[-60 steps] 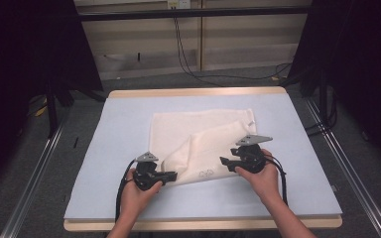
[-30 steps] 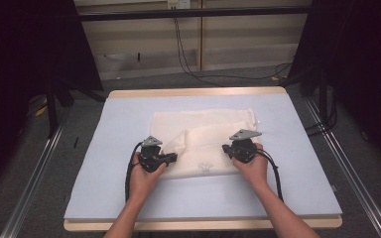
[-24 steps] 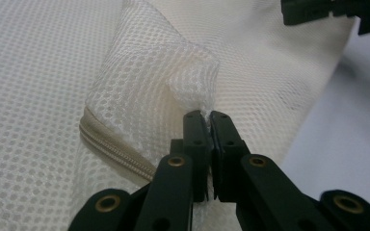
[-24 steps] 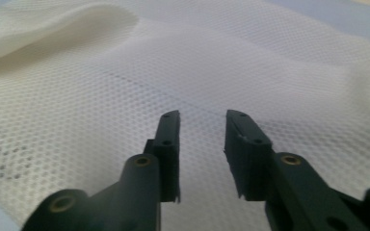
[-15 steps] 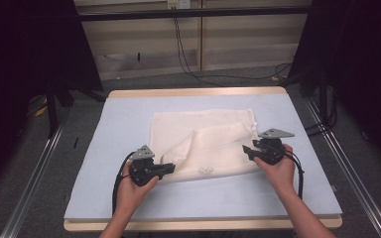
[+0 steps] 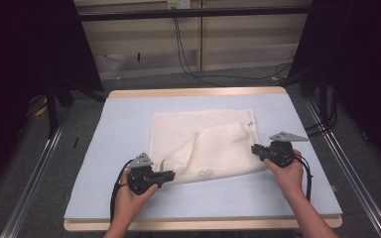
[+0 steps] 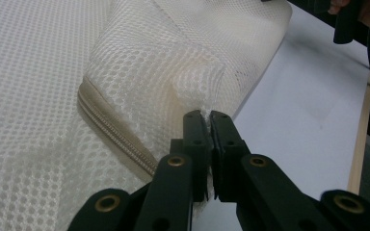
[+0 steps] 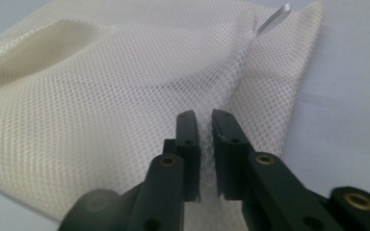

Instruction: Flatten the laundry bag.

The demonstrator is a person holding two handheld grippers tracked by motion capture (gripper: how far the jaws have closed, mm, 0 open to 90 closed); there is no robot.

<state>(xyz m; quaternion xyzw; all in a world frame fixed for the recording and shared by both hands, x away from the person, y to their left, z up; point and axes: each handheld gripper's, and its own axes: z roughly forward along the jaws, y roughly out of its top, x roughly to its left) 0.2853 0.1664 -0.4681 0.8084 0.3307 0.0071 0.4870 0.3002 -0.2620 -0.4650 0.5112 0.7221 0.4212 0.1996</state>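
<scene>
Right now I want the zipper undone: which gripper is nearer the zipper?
Left. The left gripper pinches mesh right beside the zipper; the right gripper grips the bag's opposite end, away from it.

Mesh bag on table; left gripper, right gripper at near corners.

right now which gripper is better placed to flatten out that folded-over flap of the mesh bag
Left, probably. The left gripper is shut on the mesh bag right at the folded flap; the right gripper pinches the far, flatter edge.
</scene>
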